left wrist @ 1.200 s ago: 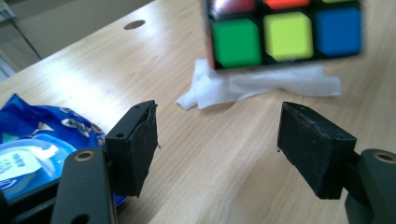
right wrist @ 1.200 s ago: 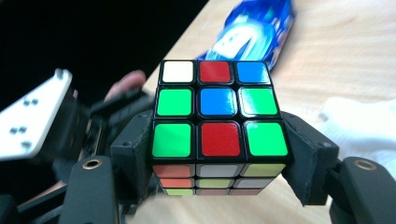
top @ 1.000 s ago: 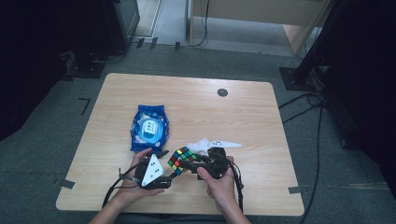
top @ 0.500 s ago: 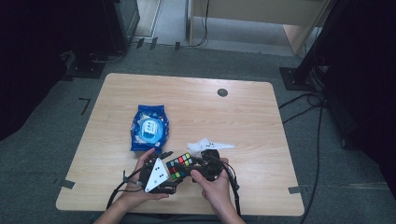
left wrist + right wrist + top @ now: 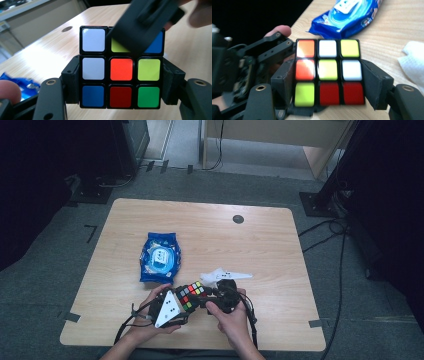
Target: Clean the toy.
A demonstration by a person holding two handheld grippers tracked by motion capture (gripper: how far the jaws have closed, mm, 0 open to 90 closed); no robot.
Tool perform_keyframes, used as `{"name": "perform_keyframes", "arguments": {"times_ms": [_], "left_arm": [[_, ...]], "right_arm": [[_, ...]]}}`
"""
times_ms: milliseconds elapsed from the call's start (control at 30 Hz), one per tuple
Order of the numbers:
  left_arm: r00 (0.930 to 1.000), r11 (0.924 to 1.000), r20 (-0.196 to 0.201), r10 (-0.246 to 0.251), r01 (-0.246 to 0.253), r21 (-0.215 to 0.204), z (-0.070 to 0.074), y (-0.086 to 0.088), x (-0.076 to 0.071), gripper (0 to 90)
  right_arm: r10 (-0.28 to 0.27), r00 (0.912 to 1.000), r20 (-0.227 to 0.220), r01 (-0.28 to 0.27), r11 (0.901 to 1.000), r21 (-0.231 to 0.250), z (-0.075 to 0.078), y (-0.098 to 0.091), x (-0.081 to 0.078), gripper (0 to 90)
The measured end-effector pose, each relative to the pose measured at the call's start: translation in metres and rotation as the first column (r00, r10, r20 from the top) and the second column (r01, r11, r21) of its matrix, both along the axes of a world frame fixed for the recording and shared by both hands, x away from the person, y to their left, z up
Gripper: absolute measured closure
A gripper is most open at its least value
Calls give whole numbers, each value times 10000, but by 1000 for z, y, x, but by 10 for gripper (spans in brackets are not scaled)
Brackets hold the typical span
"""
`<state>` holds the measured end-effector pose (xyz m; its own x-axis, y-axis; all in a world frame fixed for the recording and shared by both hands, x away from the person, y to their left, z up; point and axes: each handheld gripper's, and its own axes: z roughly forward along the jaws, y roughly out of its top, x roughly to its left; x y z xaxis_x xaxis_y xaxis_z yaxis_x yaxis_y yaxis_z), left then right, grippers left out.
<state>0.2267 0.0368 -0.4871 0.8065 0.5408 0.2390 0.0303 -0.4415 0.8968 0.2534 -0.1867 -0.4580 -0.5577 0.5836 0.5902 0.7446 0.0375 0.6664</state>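
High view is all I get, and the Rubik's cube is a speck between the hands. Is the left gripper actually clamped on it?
Observer: Yes. In the left gripper view, the left gripper has its pads against two opposite sides of the Rubik's cube, at the lower two layers. Its jaws have just been closing.
Operator: Right one?
Observer: In its own view, the right gripper also has its pads pressing two opposite sides of the cube.
Operator: Do they clash?
Observer: One right jaw crosses the top row of the face the left camera sees. That face's centre sticker is orange.
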Motion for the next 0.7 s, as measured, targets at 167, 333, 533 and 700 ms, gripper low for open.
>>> {"name": "perform_keyframes", "arguments": {"times_ms": [167,333,533,700], "left_arm": [[9937,9945,-523,990,-1006,-284,-2,16,14,342],[9873,9892,-789,1377,-1411,-401,-1,24,20,342],[9887,9907,-820,1258,-1295,-416,-1,23,19,342],[9912,9932,-823,1033,-1073,-452,-1,20,16,342]], "right_arm": [[-602,9956,716,617,9979,-192,4,-17,1,372],[-1665,9682,1865,2208,9194,-3256,-17,-20,9,412],[-1853,9656,1824,2524,8366,-4862,-43,-25,21,572],[-1004,9776,1848,1827,8408,-5095,-47,-26,22,880]]}}
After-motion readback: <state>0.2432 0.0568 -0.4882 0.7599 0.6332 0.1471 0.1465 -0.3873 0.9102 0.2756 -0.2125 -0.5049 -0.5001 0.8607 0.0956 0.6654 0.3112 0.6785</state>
